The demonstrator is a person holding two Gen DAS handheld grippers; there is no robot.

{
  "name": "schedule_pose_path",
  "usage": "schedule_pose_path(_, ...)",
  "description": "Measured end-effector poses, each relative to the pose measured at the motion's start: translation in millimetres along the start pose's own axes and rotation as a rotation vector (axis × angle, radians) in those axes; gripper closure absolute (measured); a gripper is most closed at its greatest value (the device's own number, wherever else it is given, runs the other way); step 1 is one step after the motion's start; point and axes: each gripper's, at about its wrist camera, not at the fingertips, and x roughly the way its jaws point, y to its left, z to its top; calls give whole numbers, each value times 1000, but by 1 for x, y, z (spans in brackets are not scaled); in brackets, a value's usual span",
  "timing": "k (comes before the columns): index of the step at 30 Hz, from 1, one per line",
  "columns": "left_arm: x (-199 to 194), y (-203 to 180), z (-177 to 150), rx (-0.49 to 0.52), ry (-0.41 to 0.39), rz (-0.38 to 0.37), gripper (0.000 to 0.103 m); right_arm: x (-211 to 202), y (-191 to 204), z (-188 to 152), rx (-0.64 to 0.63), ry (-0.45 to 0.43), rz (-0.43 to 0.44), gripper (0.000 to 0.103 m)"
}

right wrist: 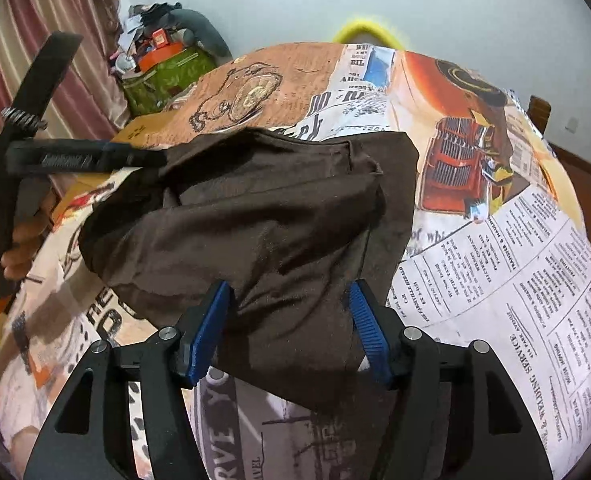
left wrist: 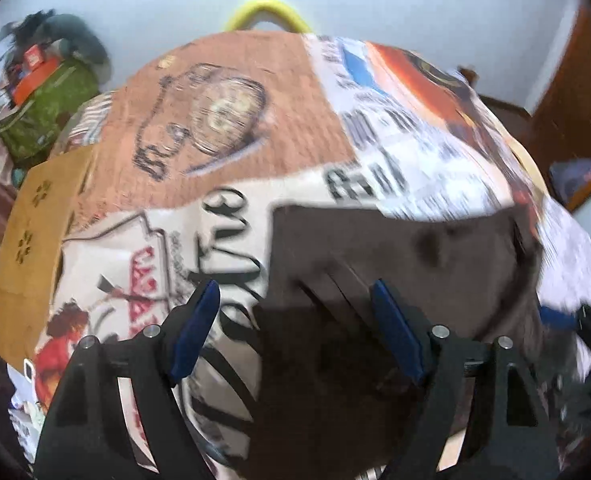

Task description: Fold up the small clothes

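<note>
One garment on the desk (right wrist: 515, 280): a small dark brown cloth (right wrist: 279, 216) lying on the newspaper-print cover. Taking the printed red truck (right wrist: 455, 168) as landmark, the cloth sits just to its left, its right edge close beside the truck, its far edge near the drawn pocket-watch panel (right wrist: 251, 92).

Fold status, judged from the lie of the fabric: one layer is already doubled over, with a rounded flap bulging on the side away from the truck and a seam line showing on the side toward it. Shape is still lumpy, not flat or squared. I'd put it partway through; flattening and at least one more fold remain.

Right gripper (right wrist: 291, 320): fingers (right wrist: 211, 328) stand about half open, straddling the near end of the cloth. Fabric lies between them, but the pads do not appear to press on it; no firm grip visible.

Left gripper (left wrist: 295, 320): fingers stand wide apart, over the cloth's edge farthest from the truck. Nothing pinched. Left view is motion-blurred, so contact with the fabric is uncertain. From the right camera, this tool is seen at the cloth's far left corner, held by a hand (right wrist: 19, 240).
</note>
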Motion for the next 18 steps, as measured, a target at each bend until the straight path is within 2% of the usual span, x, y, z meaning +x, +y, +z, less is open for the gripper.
schedule_pose_path(2, -2, 12, 8, -47, -16, 8, 25, -1, -1, 1, 12, -5, 3, 45)
schedule_pose_path(5, -9, 25, 5, -82, -15, -40, 25, -6, -2, 0, 18, -21, 6, 45)
schedule_pose_path(11, -28, 16, -25, -9, 2, -121, 24, -11, -3, -2, 26, -27, 6, 45)
schedule_pose_path(13, -28, 6, -37, 30, 14, -142, 21, -12, -2, -3, 29, -29, 10, 45)
schedule_pose_path(15, -22, -4, -43, 66, 29, -135, 19, -13, -1, -4, 30, -30, 13, 45)
schedule_pose_path(18, -3, -19, -45, 115, 55, -75, 19, -13, 1, -5, 28, -30, 14, 45)
